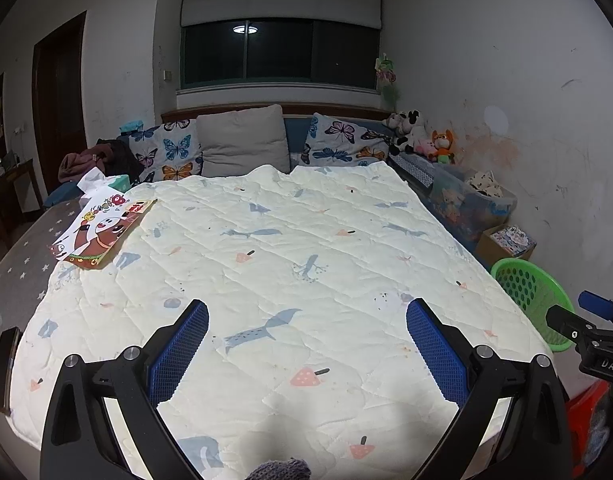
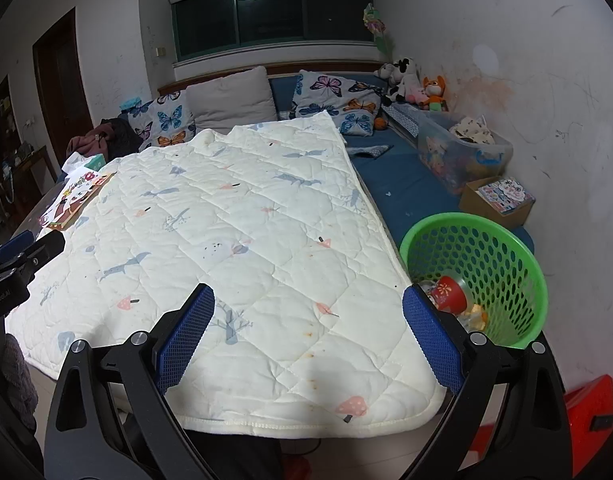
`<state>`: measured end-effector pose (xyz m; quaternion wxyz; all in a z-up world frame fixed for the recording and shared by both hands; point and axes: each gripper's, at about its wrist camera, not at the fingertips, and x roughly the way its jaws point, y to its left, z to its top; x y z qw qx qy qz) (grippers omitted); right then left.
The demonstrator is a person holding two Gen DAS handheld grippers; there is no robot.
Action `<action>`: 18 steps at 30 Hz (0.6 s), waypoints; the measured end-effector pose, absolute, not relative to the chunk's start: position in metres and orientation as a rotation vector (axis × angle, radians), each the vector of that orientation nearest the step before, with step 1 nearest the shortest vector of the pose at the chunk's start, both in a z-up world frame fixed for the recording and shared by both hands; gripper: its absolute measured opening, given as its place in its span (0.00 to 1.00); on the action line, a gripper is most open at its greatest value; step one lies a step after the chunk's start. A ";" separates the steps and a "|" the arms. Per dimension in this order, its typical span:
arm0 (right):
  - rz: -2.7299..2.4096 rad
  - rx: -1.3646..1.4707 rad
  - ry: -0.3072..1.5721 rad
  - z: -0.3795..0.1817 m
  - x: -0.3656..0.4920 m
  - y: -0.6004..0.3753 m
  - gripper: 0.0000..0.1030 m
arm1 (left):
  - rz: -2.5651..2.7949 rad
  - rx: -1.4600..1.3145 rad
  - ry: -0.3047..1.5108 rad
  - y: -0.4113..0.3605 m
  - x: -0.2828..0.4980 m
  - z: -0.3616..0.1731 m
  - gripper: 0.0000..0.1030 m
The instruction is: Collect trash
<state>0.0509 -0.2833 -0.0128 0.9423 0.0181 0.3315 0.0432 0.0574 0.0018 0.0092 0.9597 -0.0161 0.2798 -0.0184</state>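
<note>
Right wrist view: the green basket [image 2: 494, 264] sits just off the right edge of the quilt [image 2: 234, 232], on the blue sheet [image 2: 402, 188], and there's trash inside it. A red cup [image 2: 448, 294] with a flower print lies tilted against the near wall, with something yellow-orange and crinkled [image 2: 476, 316] just beside it. What that crinkled piece is, can't tell. The right gripper [image 2: 308, 304] hangs over the quilt's near corner, jaws spread wide, nothing between the blue pads [image 2: 186, 340].

Beyond the basket, a cardboard box [image 2: 496, 204] holds a patterned book or pack, and farther back a clear plastic tub [image 2: 462, 152] holds toys and a spotted cloth; its contents blur together behind the printed wall.

Left wrist view: the left gripper [image 1: 306, 312] is over the middle of the quilt's near half, also spread wide and holding nothing. On the quilt's far left corner lies a flat cartoon-printed package [image 1: 102, 232], with a tissue box [image 1: 110, 182] just behind it. The basket shows here only in part, cut off by the other gripper at the quilt's right side. At the quilt's left edge a dark object [image 1: 4, 368] is half out of frame, unreadable.
</note>
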 end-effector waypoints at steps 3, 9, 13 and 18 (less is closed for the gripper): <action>0.090 0.034 0.676 -0.013 0.051 -0.283 0.92 | -0.038 -0.035 0.568 0.002 0.057 0.009 0.93; 0.094 0.032 0.677 -0.013 0.052 -0.282 0.92 | -0.037 -0.039 0.575 0.000 0.058 0.007 0.93; 0.097 0.029 0.679 -0.014 0.053 -0.281 0.92 | -0.037 -0.039 0.580 -0.001 0.059 0.005 0.93; 0.096 0.030 0.679 -0.015 0.053 -0.281 0.92 | -0.035 -0.041 0.578 -0.001 0.059 0.005 0.93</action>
